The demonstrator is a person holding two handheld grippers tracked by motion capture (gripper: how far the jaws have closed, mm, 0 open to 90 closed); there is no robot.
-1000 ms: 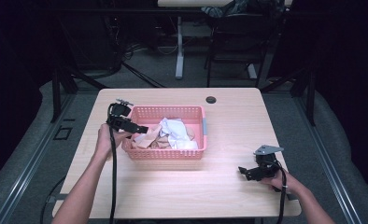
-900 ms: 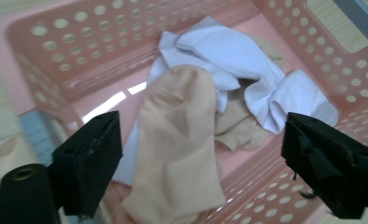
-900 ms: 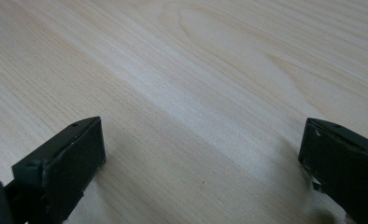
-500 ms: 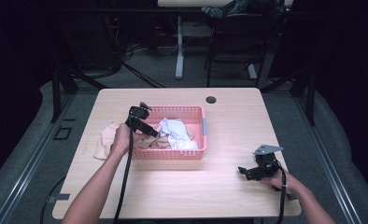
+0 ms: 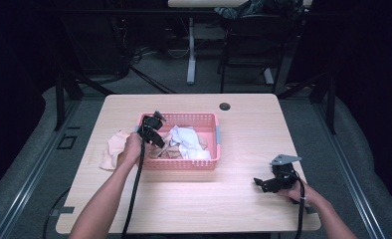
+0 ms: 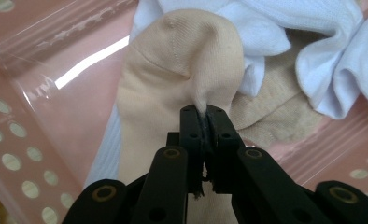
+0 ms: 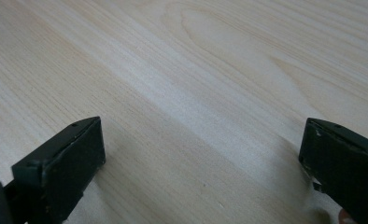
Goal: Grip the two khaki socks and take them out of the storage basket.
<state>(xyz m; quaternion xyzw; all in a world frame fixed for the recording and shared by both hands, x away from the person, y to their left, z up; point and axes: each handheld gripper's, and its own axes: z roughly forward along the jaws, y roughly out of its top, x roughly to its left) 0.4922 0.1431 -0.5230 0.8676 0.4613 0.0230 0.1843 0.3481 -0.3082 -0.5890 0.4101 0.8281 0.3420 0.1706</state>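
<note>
Pinching only a small fold of the beige sock point(image 6: 173, 88), the left gripper point(image 6: 203, 112) risks losing it; the right gripper point(image 7: 201, 154) rests with fingers apart on the worktop point(image 7: 210, 70).

One basket point(image 5: 183, 163), two claws: left point(image 5: 156, 142), right point(image 5: 259, 182).

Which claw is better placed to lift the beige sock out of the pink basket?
Left. The left claw is shut on the beige sock inside the pink basket; the right claw is open, far off on the table.

Left hand-held gripper point(image 6: 203, 116) with jaws pinched together; right hand-held gripper point(image 7: 201, 154) low, jaws wide apart.
</note>
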